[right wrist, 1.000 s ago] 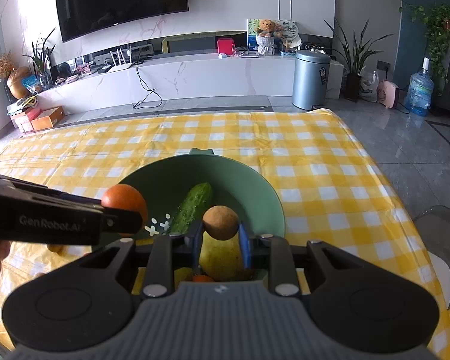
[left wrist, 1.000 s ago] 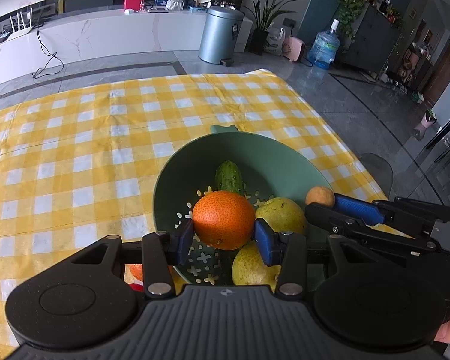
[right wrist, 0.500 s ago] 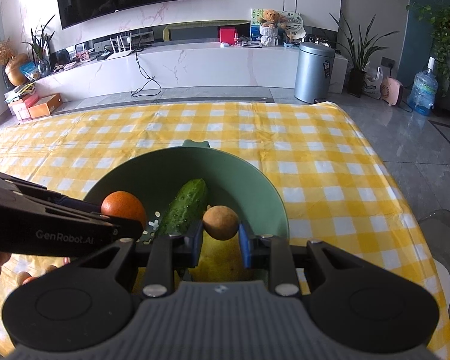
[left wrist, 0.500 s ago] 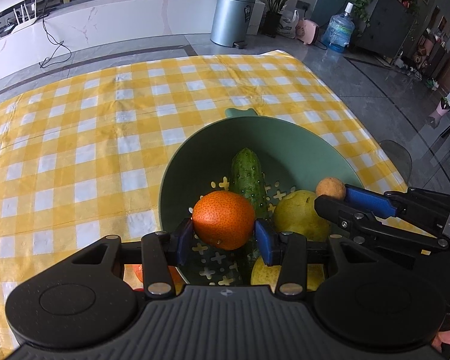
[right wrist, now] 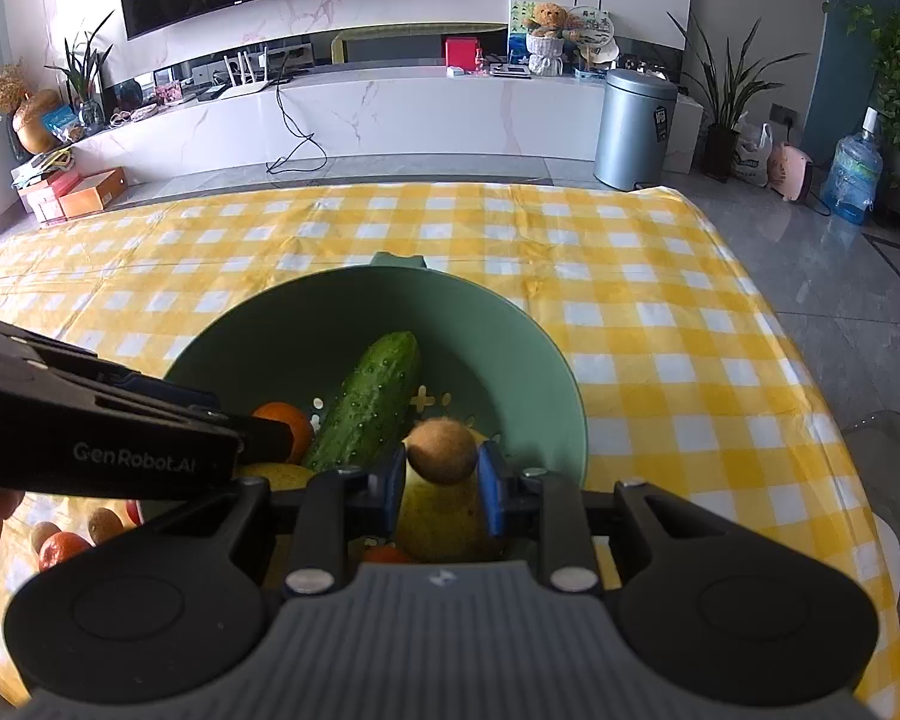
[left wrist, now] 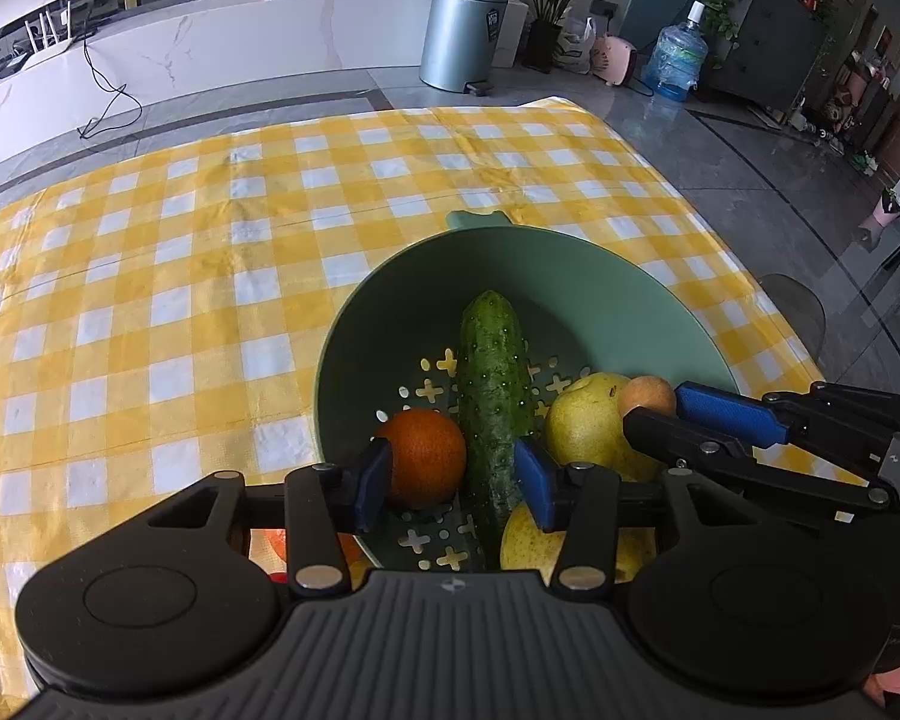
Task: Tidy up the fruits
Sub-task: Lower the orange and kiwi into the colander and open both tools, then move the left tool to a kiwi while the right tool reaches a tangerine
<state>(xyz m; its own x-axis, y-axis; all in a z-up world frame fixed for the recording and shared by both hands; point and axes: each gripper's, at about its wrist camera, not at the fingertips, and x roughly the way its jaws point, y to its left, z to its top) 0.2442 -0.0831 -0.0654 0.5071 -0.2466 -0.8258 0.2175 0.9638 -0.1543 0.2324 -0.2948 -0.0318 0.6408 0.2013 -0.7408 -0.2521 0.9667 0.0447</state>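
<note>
A green colander bowl (left wrist: 570, 252) (right wrist: 486, 348) stands on the yellow checked cloth. In it lie a cucumber (left wrist: 492, 384) (right wrist: 372, 396), two yellow pears (left wrist: 582, 420) (right wrist: 444, 516) and an orange (left wrist: 423, 456) (right wrist: 285, 420). My left gripper (left wrist: 453, 483) (right wrist: 270, 438) hangs over the bowl's near side, its jaws opening. The orange rests low in the bowl by the left pad, and a gap with the cucumber in it separates it from the right pad. My right gripper (right wrist: 441, 471) (left wrist: 654, 405) is shut on a small round brown fruit (right wrist: 441, 450) (left wrist: 647, 397) above a pear.
Several small loose fruits (right wrist: 60, 546) lie on the cloth left of the bowl, near a person's hand. The table's right edge drops to a grey floor with a clear chair (right wrist: 888, 438). A metal bin (right wrist: 633, 126) stands beyond the table's far edge.
The left jaws have widened and the orange has sunk from between them to the bowl's floor beside the cucumber. The right gripper still holds the brown fruit in the same spot.
</note>
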